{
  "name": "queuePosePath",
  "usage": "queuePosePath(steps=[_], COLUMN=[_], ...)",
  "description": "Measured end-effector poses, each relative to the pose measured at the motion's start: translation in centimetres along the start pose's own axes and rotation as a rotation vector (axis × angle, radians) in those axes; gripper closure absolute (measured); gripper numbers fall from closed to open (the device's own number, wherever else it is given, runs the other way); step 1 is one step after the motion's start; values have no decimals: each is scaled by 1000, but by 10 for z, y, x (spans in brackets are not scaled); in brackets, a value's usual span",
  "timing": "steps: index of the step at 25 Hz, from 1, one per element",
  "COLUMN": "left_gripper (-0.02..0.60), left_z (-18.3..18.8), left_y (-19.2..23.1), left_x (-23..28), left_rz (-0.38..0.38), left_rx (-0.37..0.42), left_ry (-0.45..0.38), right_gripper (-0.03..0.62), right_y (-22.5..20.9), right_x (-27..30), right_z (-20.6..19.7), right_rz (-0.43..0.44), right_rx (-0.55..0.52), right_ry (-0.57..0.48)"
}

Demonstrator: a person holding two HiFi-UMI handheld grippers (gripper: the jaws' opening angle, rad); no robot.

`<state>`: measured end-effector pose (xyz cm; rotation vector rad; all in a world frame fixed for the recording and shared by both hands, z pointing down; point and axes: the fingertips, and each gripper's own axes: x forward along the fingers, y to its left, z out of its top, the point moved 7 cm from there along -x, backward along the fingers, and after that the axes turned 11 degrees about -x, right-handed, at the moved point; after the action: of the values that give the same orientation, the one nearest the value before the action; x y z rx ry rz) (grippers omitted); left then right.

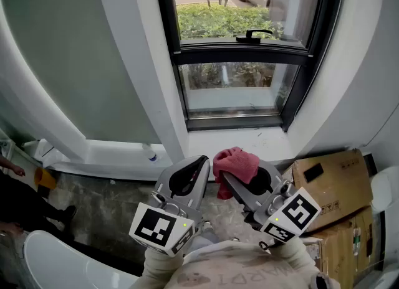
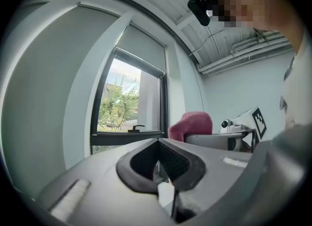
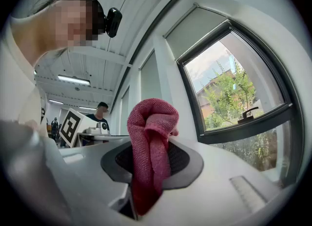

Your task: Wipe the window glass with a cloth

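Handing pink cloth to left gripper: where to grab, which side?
Grip the pink cloth by its bunched wad protruding past the right gripper, which clamps it. Approach from the left: the wad stands exposed beside the left gripper, shut now.

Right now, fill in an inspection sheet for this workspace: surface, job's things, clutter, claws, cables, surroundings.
Surface: white window sill, bare apart from a few specks.
Job's things: window glass in a dark frame; pink cloth bunched up, not touching the glass.
Clutter: cardboard boxes on the floor at the right; small bottle on the low ledge at the left.
Claws: right claw shut on the cloth; left claw shut, empty.
Cables: nothing seen on sill or floor.
Surroundings: green bushes outside; a second person stands in the room behind.
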<state>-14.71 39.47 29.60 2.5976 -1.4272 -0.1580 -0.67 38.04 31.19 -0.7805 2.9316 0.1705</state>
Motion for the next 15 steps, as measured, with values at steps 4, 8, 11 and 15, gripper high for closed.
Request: queuePosePath(steps=[4, 8, 11, 15], left_gripper=[581, 581, 581, 581], left_z=[0, 0, 0, 0], left_y=[6, 13, 20, 31], left_x=[0, 4, 9, 13], left_rz=[-7, -15, -19, -24], left_rx=[-3, -11, -17, -21], left_ry=[3, 8, 13, 15], right_gripper=[473, 473, 473, 473], right_y=[0, -3, -7, -11], right_x=[5, 13, 18, 29], right_z=[-2, -5, -7, -10], right_rz=[0, 1, 0, -9], right_rx=[3, 1, 4, 8], right_ry=[5, 13, 19, 24])
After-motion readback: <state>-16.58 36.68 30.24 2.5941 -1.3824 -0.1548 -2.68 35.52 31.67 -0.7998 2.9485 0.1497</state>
